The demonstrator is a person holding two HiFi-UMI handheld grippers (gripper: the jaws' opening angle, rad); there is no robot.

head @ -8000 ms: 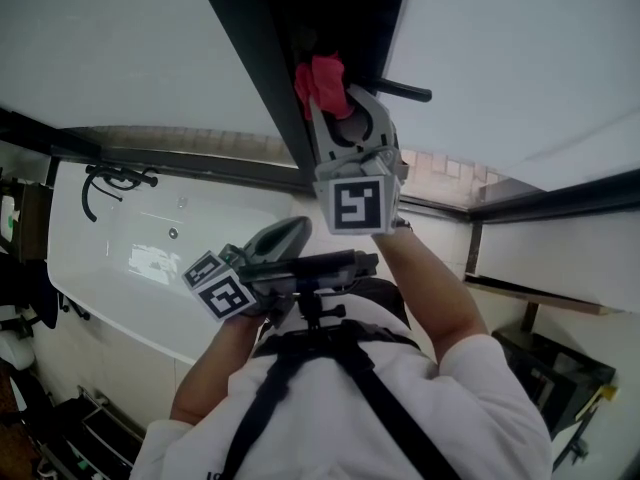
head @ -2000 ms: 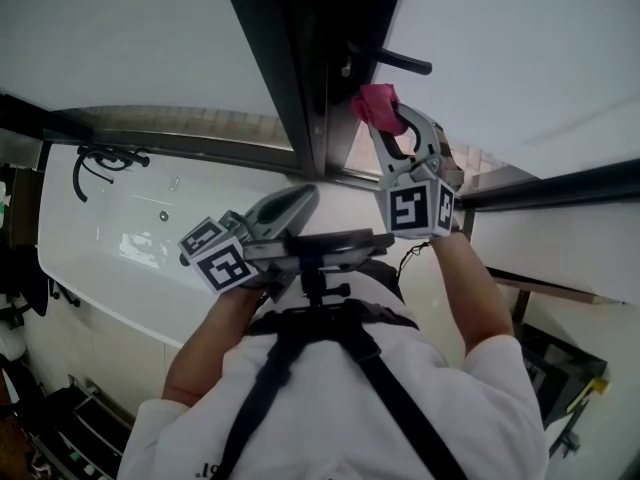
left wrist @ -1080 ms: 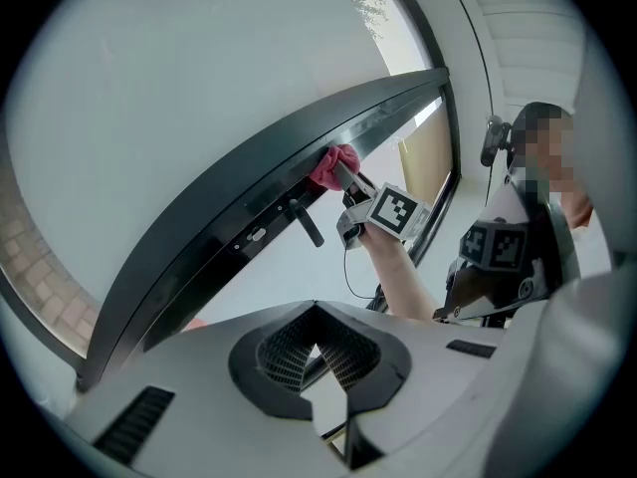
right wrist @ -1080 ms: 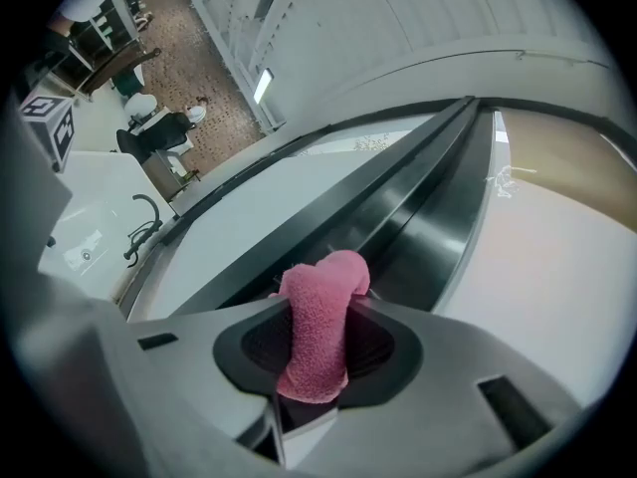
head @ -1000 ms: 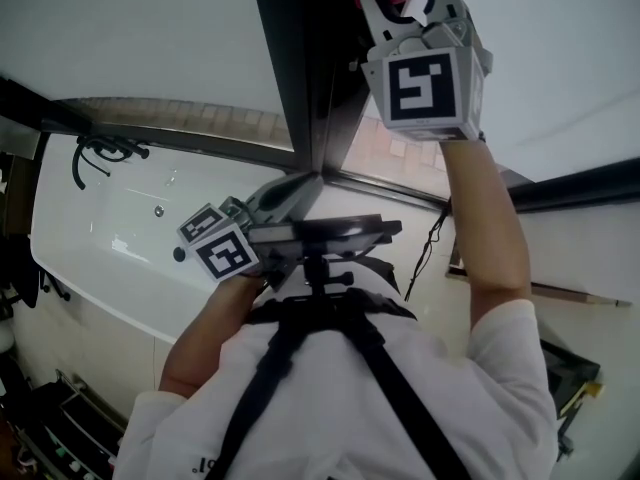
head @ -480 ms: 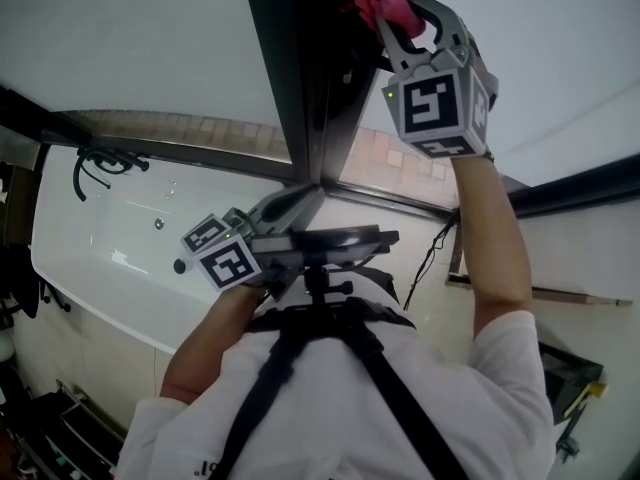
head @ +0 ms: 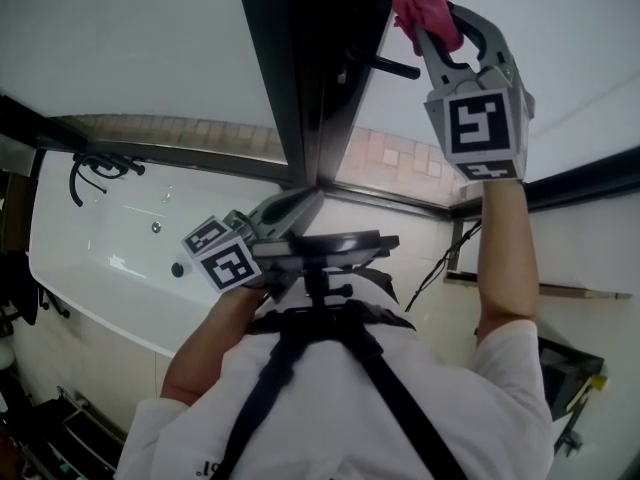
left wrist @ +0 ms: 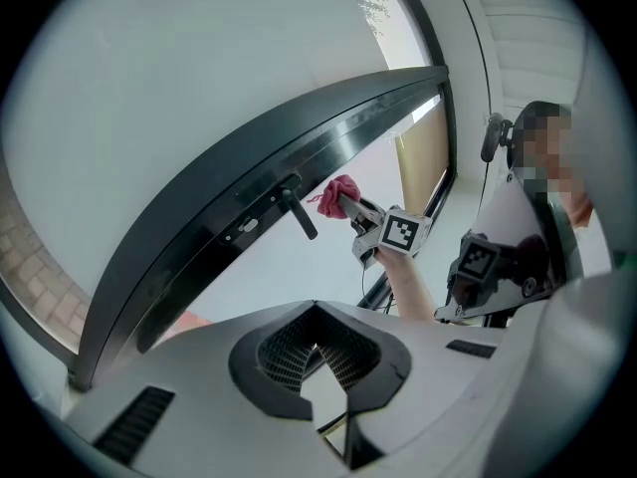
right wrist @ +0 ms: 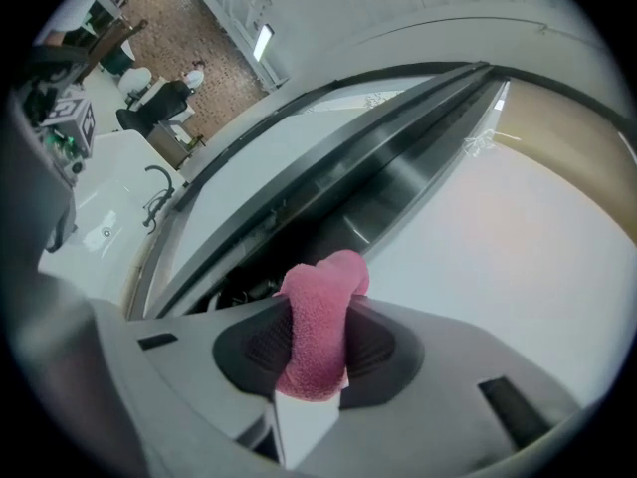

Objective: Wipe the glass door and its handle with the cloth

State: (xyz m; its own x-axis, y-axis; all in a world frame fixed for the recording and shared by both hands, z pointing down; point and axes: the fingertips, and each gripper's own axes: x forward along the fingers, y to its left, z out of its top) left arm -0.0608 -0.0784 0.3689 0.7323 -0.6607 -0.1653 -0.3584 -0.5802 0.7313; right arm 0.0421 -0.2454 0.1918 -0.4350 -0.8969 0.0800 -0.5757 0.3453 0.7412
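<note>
My right gripper (head: 432, 23) is raised at the upper right and shut on a bunched pink cloth (head: 424, 0). The cloth lies against the frosted glass door (head: 560, 48), just right of the black lever handle (head: 386, 66) and the dark door frame (head: 290, 68). In the right gripper view the cloth (right wrist: 318, 332) sticks up between the pads, with the glass (right wrist: 518, 237) behind it. My left gripper (head: 305, 200) hangs low by my chest, shut and holding nothing. Its own view looks up past the jaws (left wrist: 317, 315) at the handle (left wrist: 299, 214) and the cloth (left wrist: 335, 194).
A white bathtub (head: 110, 258) with a black tap (head: 100, 173) lies at the left. Brick paving (head: 390, 158) shows through the lower glass. A dark rack (head: 560, 368) stands at the lower right. A camera mount (head: 320, 253) sits on my chest.
Over the last second the right gripper has carried the cloth from above the dark frame and handle rightwards onto the glass pane. The left gripper has hardly moved.
</note>
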